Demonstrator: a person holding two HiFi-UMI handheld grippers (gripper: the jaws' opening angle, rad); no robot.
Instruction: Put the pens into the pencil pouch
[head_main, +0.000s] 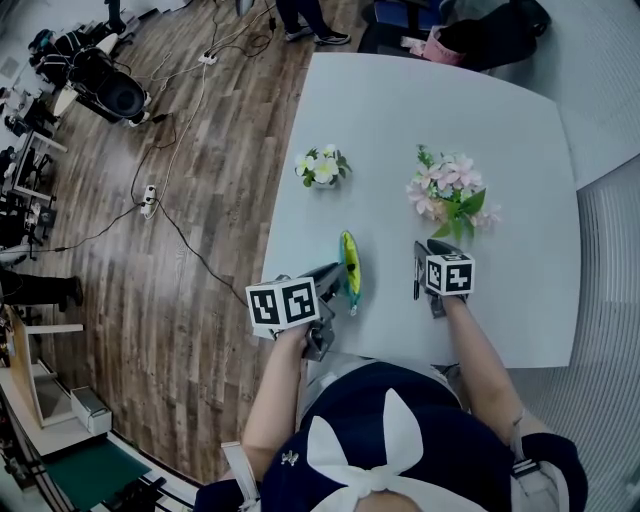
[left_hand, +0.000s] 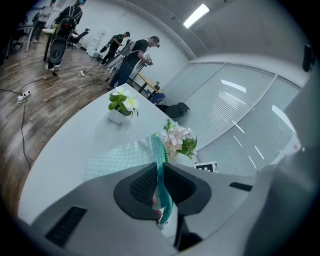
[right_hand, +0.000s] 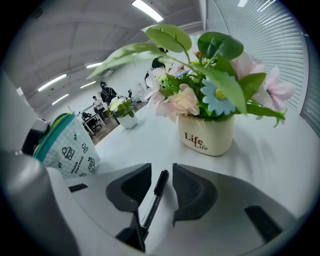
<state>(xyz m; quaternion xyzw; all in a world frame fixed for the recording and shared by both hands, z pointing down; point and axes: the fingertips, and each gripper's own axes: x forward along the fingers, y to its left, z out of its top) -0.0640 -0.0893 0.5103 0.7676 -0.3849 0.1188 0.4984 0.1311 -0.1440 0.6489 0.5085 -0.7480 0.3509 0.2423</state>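
Two hand-held grippers sit low over a pale grey table (head_main: 400, 130). The left gripper (left_hand: 159, 172) is clenched on the edge of a teal checked fabric pencil pouch (left_hand: 161, 150), which stands upright near the table's front. The right gripper (right_hand: 161, 172) is unclenched, with a slim black capped pen (right_hand: 150, 205) lying on the table between its parted jaws, neither pad pressing it, and a cream pot of pink flowers (right_hand: 206, 136) just beyond.

The head view looks steeply down on the table (head_main: 520, 150); both gripper views skim it low, sharing the pink flowers (right_hand: 200, 90).
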